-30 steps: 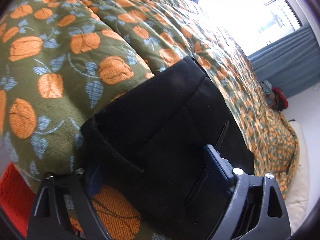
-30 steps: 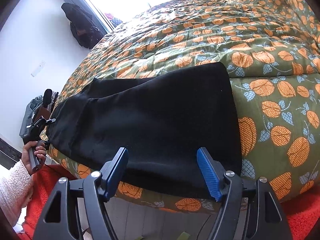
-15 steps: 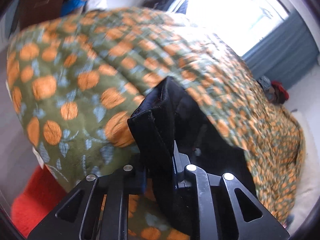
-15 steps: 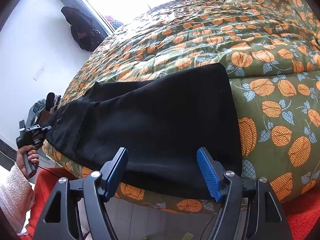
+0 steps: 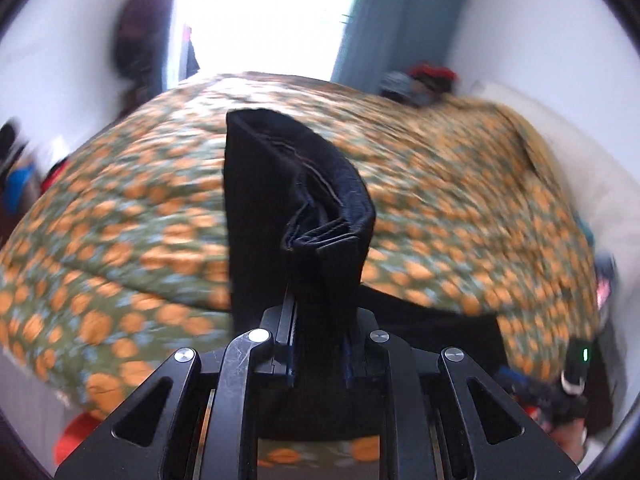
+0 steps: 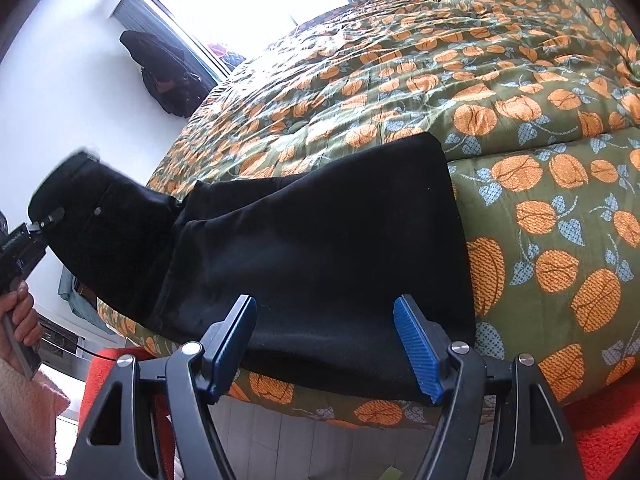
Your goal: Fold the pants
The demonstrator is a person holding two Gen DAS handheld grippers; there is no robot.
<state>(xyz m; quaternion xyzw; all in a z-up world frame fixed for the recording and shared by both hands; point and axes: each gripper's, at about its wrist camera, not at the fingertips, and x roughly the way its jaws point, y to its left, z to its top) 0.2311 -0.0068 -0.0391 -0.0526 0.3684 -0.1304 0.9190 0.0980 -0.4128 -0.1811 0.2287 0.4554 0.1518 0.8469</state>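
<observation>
The black pants [image 6: 312,248] lie stretched along the near edge of the bed [image 6: 520,128], on its pumpkin-print comforter, long axis running with that edge. The left gripper [image 5: 318,344] has its jaws clamped together on the waistband end [image 5: 296,184], which stands up off the comforter in a stiff, layered flap above the fingers; from the right wrist view that same end hangs in the air past the bed's left corner, held by the person's left hand [image 6: 18,312].

The right gripper [image 6: 326,344] hovers just beside the near edge, its blue pads [image 6: 416,344] spread wide apart and gripping nothing. The hem end of the legs lies right ahead of those open jaws, draping slightly over the edge. So the right hand is the nearer one to the cuffs, and the waist would have to travel along the pants' length toward it, by my reckoning, to make a fold.

A second ago the left jaws were open over the waistband as it lay flat on the comforter. Half a second ago they had shut on it. Now it is lifted clear, and the left view has swung to face the window [image 5: 264,12]. The right gripper has barely shifted.
</observation>
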